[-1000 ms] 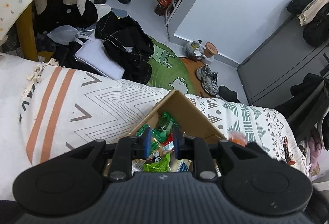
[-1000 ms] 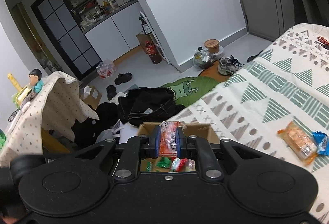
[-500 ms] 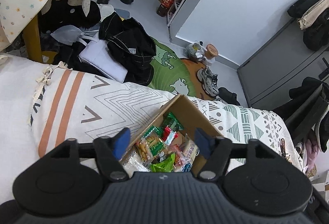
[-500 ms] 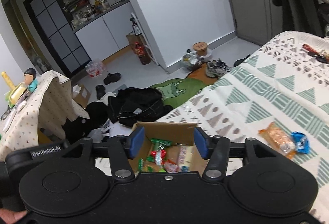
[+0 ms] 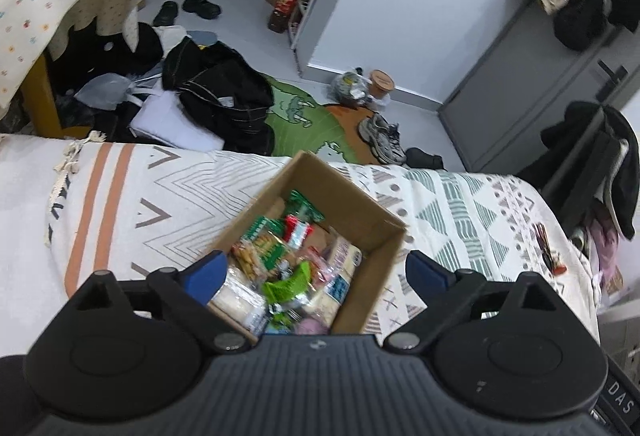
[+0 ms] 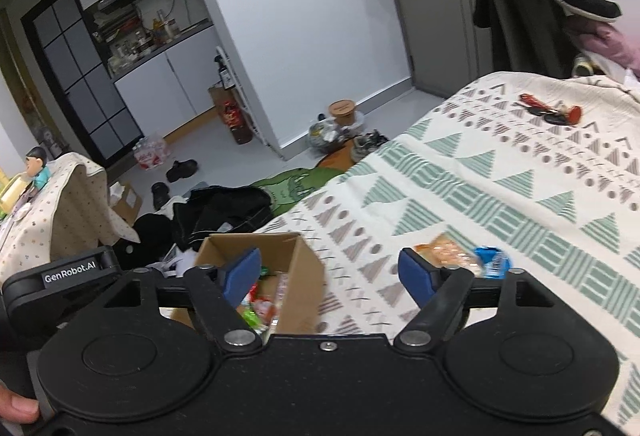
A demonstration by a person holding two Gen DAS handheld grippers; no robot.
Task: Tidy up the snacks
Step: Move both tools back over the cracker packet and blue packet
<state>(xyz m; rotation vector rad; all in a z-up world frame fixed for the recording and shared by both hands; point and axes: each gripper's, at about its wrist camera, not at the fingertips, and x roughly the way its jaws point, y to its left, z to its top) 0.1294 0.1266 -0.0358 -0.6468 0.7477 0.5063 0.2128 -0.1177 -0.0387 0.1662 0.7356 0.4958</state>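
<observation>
Both grippers spread wide and empty — the left gripper point(image 5: 316, 270) above the cardboard box point(image 5: 362, 210) of snacks, the right gripper point(image 6: 330, 274) facing the orange packet point(image 6: 446, 250) and blue packet point(image 6: 490, 258) on the bedspread point(image 6: 500, 192). Best approach: straddle the orange one squarely (low, level) before closing.

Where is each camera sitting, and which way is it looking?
Left wrist: on the left gripper, tilted down over the cardboard box of snacks on the bed; its blue-tipped fingers show, spread wide.
Right wrist: on the right gripper, looking across the bed toward the kitchen; its spread fingers show, an orange snack and a blue snack beyond them, and a fingertip at the lower left.
Shared: the box, the patterned blanket, and the green rug.
</observation>
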